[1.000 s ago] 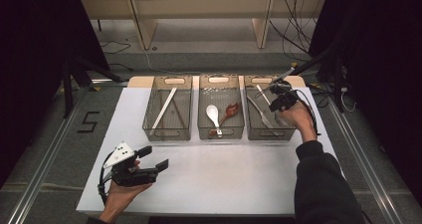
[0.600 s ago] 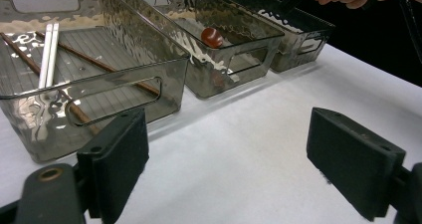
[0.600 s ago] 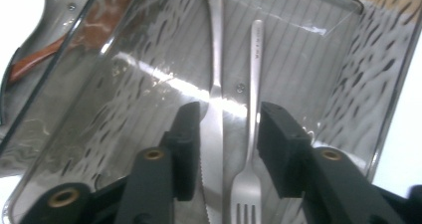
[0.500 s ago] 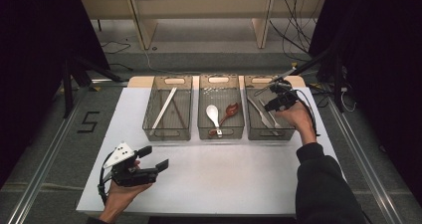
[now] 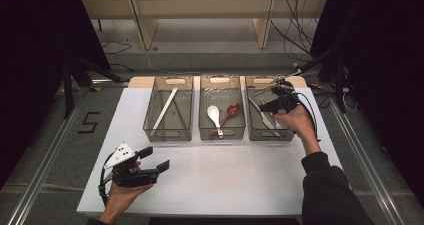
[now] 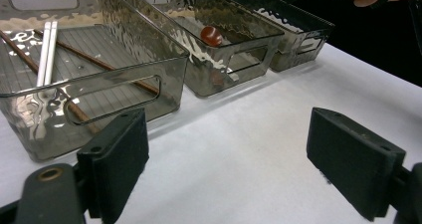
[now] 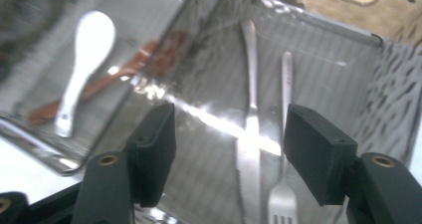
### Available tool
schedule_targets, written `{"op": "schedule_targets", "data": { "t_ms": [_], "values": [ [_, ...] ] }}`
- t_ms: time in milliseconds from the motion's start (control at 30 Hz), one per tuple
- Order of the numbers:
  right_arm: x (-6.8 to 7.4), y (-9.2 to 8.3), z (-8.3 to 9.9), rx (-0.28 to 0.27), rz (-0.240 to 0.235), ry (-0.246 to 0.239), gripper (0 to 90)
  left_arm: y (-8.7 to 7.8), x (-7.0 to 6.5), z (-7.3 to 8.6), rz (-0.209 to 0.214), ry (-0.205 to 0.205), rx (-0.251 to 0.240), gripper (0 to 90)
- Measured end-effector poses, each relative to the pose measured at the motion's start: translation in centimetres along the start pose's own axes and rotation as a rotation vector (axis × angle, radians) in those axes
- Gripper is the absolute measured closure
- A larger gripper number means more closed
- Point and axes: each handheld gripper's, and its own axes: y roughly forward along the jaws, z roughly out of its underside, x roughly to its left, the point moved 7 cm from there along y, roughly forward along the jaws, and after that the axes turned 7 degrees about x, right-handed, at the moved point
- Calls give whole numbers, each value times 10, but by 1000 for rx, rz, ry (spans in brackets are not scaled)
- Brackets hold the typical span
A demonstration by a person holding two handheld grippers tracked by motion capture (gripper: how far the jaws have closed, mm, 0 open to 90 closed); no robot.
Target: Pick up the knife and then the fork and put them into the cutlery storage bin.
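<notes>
The right tool (image 7: 229, 159) has just opened its jaws, empty above the fork (image 7: 284, 134) and knife (image 7: 250, 114) lying in the right bin (image 5: 287, 135), suggesting a finished drop, while the left tool (image 5: 150, 164) rests open over the surface (image 5: 225, 175).

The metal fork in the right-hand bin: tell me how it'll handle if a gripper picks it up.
The fork looks like polished metal, so probably stiff and slippery against the pads. It lies flat on the bin's ribbed floor, close beside a knife, so getting the jaws under or around it alone may be fiddly. It looks unlikely to roll.
</notes>
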Motion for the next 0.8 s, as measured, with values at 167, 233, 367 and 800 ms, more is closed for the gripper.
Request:
{"op": "schedule_targets", "data": {
  "t_ms": [167,233,367,800],
  "values": [
    [12,-10,6,-72,-25,-14,346,0,0,0,2,1,1,163],
    [17,-14,10,-97,-20,-36,339,0,0,0,2,1,2,163],
    [26,-19,16,-131,-40,-47,332,0,0,0,2,0,1,163],
    [55,-35,35,-233,-107,-74,313,0,-1,0,1,0,1,163]
  ]
}}
